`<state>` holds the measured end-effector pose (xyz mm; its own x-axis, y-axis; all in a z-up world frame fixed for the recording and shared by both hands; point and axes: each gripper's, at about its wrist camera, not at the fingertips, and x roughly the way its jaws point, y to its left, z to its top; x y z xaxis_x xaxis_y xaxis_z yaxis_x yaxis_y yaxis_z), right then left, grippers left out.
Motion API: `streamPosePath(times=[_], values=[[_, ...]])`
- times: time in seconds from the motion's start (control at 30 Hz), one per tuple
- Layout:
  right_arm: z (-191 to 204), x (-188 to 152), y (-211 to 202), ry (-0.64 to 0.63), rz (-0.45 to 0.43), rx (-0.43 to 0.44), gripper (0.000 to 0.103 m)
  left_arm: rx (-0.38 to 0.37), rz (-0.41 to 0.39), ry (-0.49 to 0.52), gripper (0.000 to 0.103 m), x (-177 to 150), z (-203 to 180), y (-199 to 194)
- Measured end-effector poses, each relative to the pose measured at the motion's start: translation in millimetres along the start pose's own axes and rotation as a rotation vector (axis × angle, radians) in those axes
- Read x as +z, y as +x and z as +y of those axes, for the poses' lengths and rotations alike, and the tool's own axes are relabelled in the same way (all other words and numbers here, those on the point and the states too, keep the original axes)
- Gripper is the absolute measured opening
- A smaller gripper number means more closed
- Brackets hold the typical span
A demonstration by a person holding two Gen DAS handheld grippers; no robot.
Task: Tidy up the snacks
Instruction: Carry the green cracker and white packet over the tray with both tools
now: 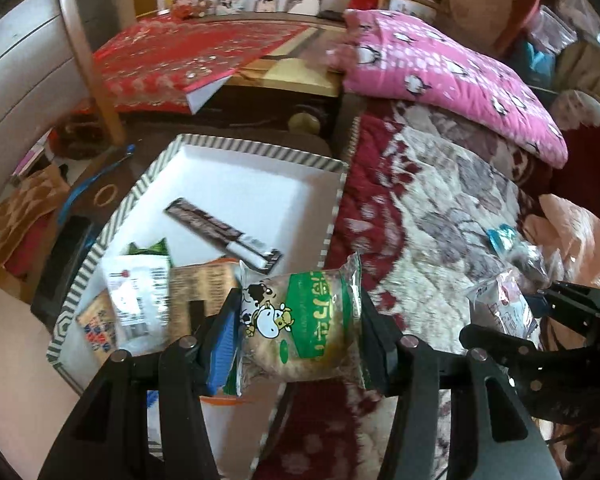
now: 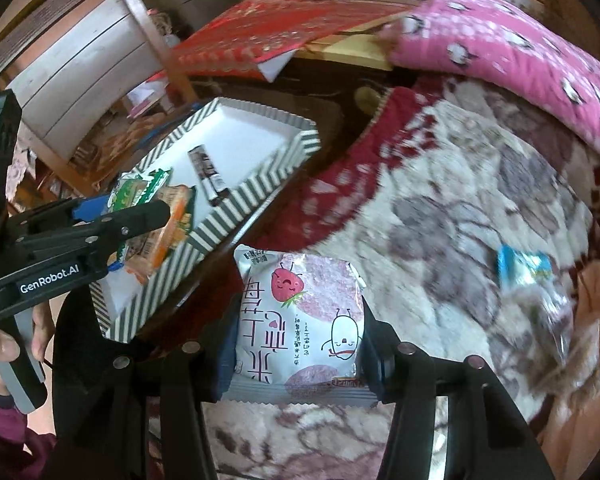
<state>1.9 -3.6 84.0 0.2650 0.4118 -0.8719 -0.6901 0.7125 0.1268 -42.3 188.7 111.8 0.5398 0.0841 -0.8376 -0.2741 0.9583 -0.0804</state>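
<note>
My left gripper point(image 1: 298, 320) is shut on a green cow-print pastry packet point(image 1: 304, 320), held over the near right edge of the striped box point(image 1: 260, 148). The box holds several snacks, among them a dark stick packet point(image 1: 224, 236) and a white packet point(image 1: 140, 300). My right gripper point(image 2: 300, 336) is shut on a white strawberry packet point(image 2: 300, 320), held above the blanket just right of the box point(image 2: 256, 192). The left gripper also shows in the right wrist view point(image 2: 140, 208), over the box's near end.
A patterned red and cream blanket point(image 1: 440, 184) covers the bed. More packets lie on it at the right point(image 2: 524, 268). A pink pillow point(image 1: 440, 68) lies behind. A red cloth point(image 1: 188, 52) and wooden post point(image 1: 88, 48) stand beyond the box.
</note>
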Motion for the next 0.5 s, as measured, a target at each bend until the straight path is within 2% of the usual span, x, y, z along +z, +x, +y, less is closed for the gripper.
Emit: streamPosePath(times=[0.5], values=[[56,37,34,-0.137,0.047,0.038,0.056,0.062,0.002,-0.122,0.053,-1,68,2]])
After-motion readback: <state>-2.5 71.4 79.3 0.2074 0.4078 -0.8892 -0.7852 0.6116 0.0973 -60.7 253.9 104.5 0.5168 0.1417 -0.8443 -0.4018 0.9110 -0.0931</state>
